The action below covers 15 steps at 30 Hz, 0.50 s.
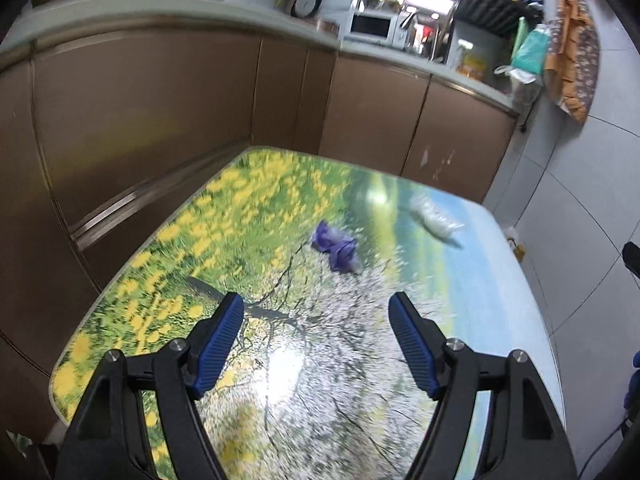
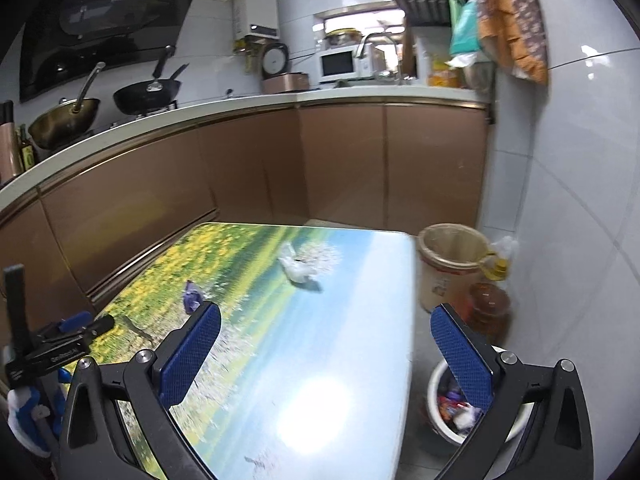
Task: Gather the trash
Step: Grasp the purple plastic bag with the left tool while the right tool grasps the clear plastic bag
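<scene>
A white bin (image 2: 442, 384) stands on the floor just beside the table's right edge, partly hidden behind the right gripper's finger; inside it lie crumpled wrappers, red, purple and white. Further back on the floor stands a tan bucket (image 2: 448, 268) lined with a pale bag, and what it holds, if anything, cannot be made out from here. Between the two sits an amber jar (image 2: 489, 309), and a yellow-capped bottle (image 2: 498, 266) leans by the bucket's rim.

On the table (image 1: 472, 304), printed with yellow flowers and a blue lake, two pieces of trash lie well apart from each other. The purple wrapper (image 1: 335, 249) is crumpled and shiny, near the middle of the table. The white wad (image 1: 434, 221) looks like crushed plastic or tissue, though blur makes that uncertain, and it lies nearer the far right corner.

The left gripper (image 1: 316, 306) hangs above the table with its jaws spread and nothing between them, the purple wrapper ahead of it. The right gripper (image 2: 326, 316) has its jaws spread very wide and empty, over the table's right edge.
</scene>
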Available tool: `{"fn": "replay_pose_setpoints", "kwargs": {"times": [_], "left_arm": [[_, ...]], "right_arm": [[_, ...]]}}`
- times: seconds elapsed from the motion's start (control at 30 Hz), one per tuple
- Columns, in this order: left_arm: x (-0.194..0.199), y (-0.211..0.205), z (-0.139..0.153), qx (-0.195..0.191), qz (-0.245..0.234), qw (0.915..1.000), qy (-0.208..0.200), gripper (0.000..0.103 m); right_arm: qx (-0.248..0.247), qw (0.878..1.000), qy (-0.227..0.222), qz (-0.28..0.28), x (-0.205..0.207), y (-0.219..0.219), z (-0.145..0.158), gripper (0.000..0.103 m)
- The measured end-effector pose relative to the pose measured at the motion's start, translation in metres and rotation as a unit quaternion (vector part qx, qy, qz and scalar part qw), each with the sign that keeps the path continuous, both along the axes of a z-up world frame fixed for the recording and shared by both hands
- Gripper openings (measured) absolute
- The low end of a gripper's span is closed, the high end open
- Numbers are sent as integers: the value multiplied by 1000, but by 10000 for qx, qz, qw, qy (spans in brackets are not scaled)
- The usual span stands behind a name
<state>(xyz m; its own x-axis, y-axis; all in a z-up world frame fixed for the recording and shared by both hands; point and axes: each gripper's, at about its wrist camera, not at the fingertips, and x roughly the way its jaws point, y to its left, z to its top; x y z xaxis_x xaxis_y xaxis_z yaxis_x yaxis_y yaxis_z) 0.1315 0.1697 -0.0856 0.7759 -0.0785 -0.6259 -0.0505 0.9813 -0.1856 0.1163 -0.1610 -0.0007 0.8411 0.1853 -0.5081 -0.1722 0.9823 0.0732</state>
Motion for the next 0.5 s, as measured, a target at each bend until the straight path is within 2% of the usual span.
{"fn": "replay_pose_setpoints", "kwargs": {"times": [0.2,0.37,0.5], "left_arm": [[52,-8,-18,-145,-420,9985,305,73],[98,-29,-28,28,-588,9973,431,72],[134,-41,-40,149,-645,9958,635,60]], "right_arm": [[-118,9978,454,463,73,24,-23,103],[-97,9944,791,687,135,40,-50,100],[-216,9913,971,861,180,58,-68,89]]}}
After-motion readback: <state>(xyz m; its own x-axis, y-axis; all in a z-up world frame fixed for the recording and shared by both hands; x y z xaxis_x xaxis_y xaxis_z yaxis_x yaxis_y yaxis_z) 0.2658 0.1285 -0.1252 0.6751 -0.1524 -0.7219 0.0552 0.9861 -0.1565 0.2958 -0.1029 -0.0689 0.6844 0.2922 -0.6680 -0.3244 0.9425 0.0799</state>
